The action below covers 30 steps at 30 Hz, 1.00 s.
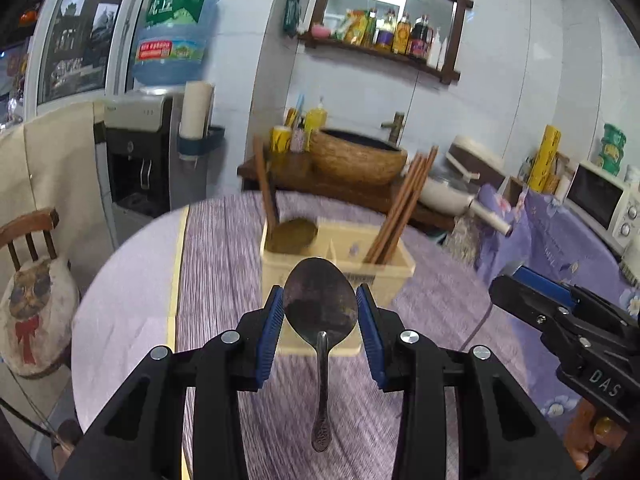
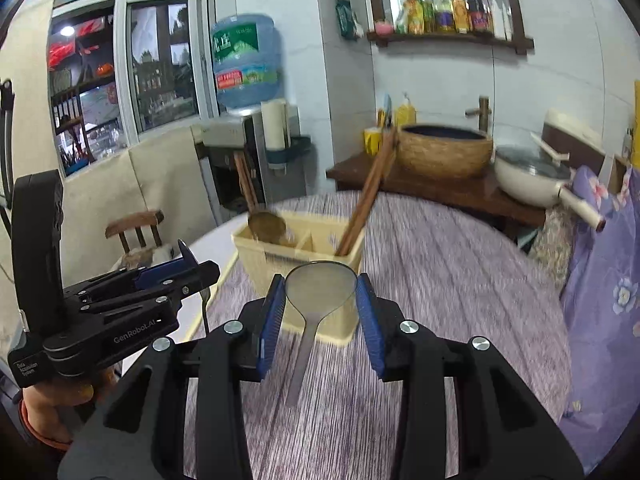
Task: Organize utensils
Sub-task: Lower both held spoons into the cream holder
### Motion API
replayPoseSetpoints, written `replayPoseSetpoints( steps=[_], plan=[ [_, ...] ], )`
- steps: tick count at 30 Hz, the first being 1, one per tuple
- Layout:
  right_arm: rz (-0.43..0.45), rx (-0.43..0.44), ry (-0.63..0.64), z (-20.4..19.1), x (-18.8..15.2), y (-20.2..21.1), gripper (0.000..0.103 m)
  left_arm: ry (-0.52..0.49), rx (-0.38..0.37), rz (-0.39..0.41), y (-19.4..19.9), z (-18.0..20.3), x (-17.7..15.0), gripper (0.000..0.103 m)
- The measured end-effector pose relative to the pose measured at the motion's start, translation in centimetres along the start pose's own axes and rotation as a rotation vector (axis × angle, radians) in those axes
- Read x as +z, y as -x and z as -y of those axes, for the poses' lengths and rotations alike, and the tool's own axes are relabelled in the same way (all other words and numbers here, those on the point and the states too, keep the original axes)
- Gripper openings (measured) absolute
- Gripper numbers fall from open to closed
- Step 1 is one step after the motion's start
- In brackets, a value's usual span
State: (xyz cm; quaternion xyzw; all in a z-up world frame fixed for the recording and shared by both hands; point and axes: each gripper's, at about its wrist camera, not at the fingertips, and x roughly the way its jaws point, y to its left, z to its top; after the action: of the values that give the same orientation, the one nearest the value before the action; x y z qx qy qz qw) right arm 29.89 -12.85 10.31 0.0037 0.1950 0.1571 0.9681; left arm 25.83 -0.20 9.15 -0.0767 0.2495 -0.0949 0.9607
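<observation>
Both grippers' fingers clamped spoons by the bowl, handles hanging, the left gripper [image 1: 320,308] with a tarnished metal spoon [image 1: 320,312] and the right gripper [image 2: 320,300] with a pale grey spoon [image 2: 320,292], apparently bound for the cream plastic divided utensil caddy [image 1: 400,276].

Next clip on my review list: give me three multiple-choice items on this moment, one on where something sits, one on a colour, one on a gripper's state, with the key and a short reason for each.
1. Where do the chopsticks stand in the cream caddy?
A. In the same compartment as the wooden ladle
B. In the end compartment opposite the wooden ladle
C. Flat on the tablecloth

2. What colour are the pads on the jaws?
A. Blue
B. Red
C. Yellow

3. What is the left gripper doing?
A. Open over nothing
B. Closed on a chopstick
C. Holding a dark metal spoon by its bowl

Key:
1 B, the ladle leans at one end and the chopsticks at the other, with dividers between.
2 A, blue ribbed pads line both jaws in both wrist views.
3 C, the spoon's bowl sits between the pads and its handle hangs down toward the camera.
</observation>
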Motion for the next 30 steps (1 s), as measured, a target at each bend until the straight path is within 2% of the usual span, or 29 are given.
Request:
replayPoseSetpoints(
  steps=[3, 5, 8, 11, 16, 21, 30],
  plan=[
    [0.069, -0.020, 0.010, -0.1, 3.9, 0.2, 0.037, 0.014, 0.000, 0.103, 1.5, 0.3, 4.1, 0.037],
    [0.104, -0.044, 0.013, -0.1, 6.2, -0.1, 0.037, 0.003, 0.037, 0.177, 2.0, 0.8, 6.8, 0.037],
    [0.146, -0.103, 0.019, 0.3, 9.0, -1.2, 0.037, 0.021, 0.059, 0.236, 1.4, 1.1, 9.4, 0.037],
    [0.148, -0.128, 0.011, 0.6, 10.0, -2.6, 0.037, 0.014, 0.089, 0.276, 0.3, 1.5, 10.3, 0.037],
    [0.114, -0.149, 0.019, 0.8, 8.7, -5.7, 0.037, -0.011, 0.090, 0.279, -2.7, 1.7, 9.0, 0.037],
    [0.069, -0.163, 0.030, 0.8, 5.8, -8.1, 0.037, 0.026, 0.086, 0.233, -5.3, 0.5, 6.4, 0.037],
    [-0.005, -0.148, 0.043, 1.1, 1.3, -10.7, 0.037, -0.006, 0.093, 0.150, -7.4, -0.3, 2.6, 0.037]
  ],
)
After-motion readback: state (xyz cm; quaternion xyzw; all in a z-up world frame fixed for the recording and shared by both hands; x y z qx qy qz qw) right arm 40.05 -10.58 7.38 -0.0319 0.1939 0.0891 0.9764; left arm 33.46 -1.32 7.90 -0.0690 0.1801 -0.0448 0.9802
